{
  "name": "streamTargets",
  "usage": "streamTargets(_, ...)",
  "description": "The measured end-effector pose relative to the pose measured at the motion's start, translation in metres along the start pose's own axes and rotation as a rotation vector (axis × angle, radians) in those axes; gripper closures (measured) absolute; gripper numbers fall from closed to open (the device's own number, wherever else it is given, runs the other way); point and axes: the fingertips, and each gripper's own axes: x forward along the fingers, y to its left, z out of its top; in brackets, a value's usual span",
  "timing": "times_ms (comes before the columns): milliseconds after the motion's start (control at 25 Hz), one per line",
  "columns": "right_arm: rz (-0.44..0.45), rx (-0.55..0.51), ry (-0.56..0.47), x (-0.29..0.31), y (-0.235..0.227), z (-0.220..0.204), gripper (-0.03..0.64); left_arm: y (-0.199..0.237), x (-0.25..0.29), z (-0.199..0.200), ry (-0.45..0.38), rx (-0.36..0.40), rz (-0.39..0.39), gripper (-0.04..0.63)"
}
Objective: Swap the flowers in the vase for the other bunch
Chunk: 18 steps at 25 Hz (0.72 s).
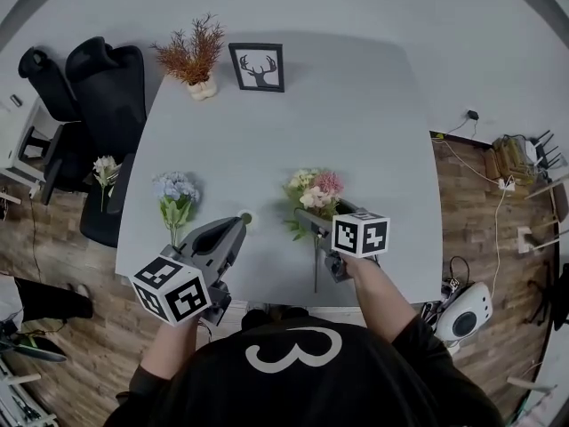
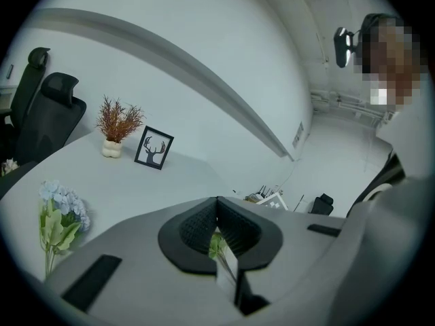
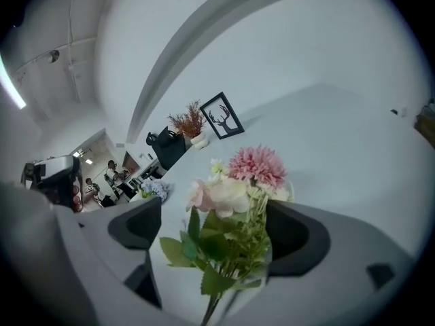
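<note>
A pink and cream bunch (image 1: 313, 194) lies on the grey table (image 1: 356, 123), heads pointing away and its stem (image 1: 316, 269) running back toward the near edge. My right gripper (image 1: 324, 213) hovers over it, open. In the right gripper view the bunch (image 3: 234, 195) sits between the wide-spread pads (image 3: 139, 226) without touching them. A blue bunch (image 1: 176, 196) lies at the left, also visible in the left gripper view (image 2: 61, 212). My left gripper (image 1: 238, 223) is shut on a thin clear thing (image 2: 228, 267), apparently a narrow glass vase held by its rim.
At the table's far side stand a reddish dried plant in a white pot (image 1: 194, 56) and a framed deer picture (image 1: 258, 67). Black office chairs (image 1: 98, 87) stand to the left, with white flowers (image 1: 105, 172) beside one. Cables and a white device (image 1: 464, 314) lie on the floor at the right.
</note>
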Motion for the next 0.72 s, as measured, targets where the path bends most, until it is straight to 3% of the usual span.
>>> streamTargets(360,-0.042,-0.214,-0.228,-0.061,0.025,0.040,0.158,-0.021,-0.013,-0.003,-0.031,0.004,-0.015,0.584)
streamTargets(560,-0.041,-0.244,-0.210,-0.073,0.036,0.033,0.158,-0.029,-0.020,-0.007,-0.034,0.014,-0.059,0.584)
streamTargets(720,-0.005,-0.253,-0.294,-0.102,0.067,0.035,0.183,-0.040,-0.035,-0.009,-0.035,0.019,-0.108,0.584)
